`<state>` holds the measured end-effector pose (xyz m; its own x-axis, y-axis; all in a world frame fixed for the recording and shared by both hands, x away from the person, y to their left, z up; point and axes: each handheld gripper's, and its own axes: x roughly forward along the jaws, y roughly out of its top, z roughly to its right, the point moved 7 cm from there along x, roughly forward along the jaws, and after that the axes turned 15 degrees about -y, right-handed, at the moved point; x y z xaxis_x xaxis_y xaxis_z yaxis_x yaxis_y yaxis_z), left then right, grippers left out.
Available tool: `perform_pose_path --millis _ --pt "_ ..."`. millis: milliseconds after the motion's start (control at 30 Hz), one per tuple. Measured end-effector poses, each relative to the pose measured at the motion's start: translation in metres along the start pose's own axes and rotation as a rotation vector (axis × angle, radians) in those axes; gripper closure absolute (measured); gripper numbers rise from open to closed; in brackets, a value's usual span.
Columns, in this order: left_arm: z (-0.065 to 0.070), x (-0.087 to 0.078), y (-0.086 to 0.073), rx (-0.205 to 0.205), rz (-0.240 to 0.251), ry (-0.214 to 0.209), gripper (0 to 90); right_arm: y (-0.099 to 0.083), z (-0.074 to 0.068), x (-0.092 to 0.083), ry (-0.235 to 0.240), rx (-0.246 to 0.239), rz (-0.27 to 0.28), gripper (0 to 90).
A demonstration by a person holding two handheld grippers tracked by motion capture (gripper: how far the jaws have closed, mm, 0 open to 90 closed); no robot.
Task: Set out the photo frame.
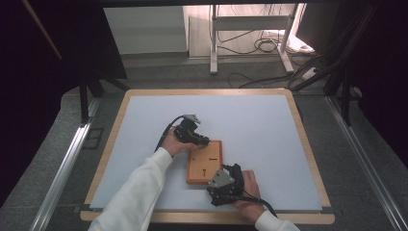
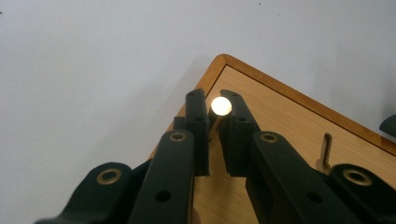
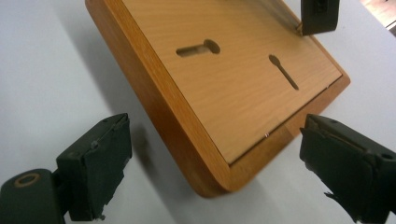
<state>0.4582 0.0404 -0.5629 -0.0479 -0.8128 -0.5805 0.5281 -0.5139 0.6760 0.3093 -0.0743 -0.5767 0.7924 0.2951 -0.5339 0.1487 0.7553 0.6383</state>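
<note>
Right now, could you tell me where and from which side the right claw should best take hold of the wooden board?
Probably at the wooden board's near rounded corner, coming in low from the person's side. The board lies flat on the table and that corner already sits between the right claw's open jaws, which could close across its edges. The left claw is shut on a peg at the far corner.

Left gripper point(image 1: 206, 141) covers the far left corner of the wooden box point(image 1: 211, 156) in high view; right gripper point(image 1: 217, 180) hides its near right corner. In left gripper view, box point(image 2: 299, 116) cut off by right and bottom edges, and the round-headed pin point(image 2: 221, 106) is glare-white, shaft mostly hidden btwn jaws, so material can't be told. In right gripper view, box point(image 3: 224, 98) top cut off by upper edge; keyhole slot point(image 3: 198, 48) depth too dark to read.
</note>
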Motion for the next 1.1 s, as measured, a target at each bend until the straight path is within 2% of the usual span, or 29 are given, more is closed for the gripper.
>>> perform_pose_path --millis 233,367,533,700,933,1033,1100 --pt "-0.001 0.0 0.0 -0.004 -0.001 -0.002 83.0 0.005 0.002 0.004 -0.044 -0.003 0.021 10.1" --pt "-0.001 0.0 0.001 -0.014 0.003 0.001 83.8 0.011 0.003 0.004 -0.074 -0.037 0.048 12.6" --pt "-0.003 -0.001 0.001 -0.03 0.015 0.007 84.4 0.019 0.003 0.003 -0.093 -0.081 0.069 22.4" --pt "-0.002 -0.001 0.002 -0.026 0.017 0.028 84.4 0.022 0.006 0.002 -0.093 -0.088 0.078 29.5" --pt "-0.003 -0.001 0.002 -0.031 0.02 0.036 84.4 0.025 0.007 -0.002 -0.104 -0.13 0.091 35.2" --pt "-0.003 -0.001 0.003 -0.032 0.02 0.044 84.0 0.026 0.009 -0.004 -0.105 -0.13 0.094 37.1" --pt "-0.003 -0.004 0.002 -0.02 0.024 0.062 80.3 0.029 0.013 -0.005 -0.106 -0.108 0.11 38.5"
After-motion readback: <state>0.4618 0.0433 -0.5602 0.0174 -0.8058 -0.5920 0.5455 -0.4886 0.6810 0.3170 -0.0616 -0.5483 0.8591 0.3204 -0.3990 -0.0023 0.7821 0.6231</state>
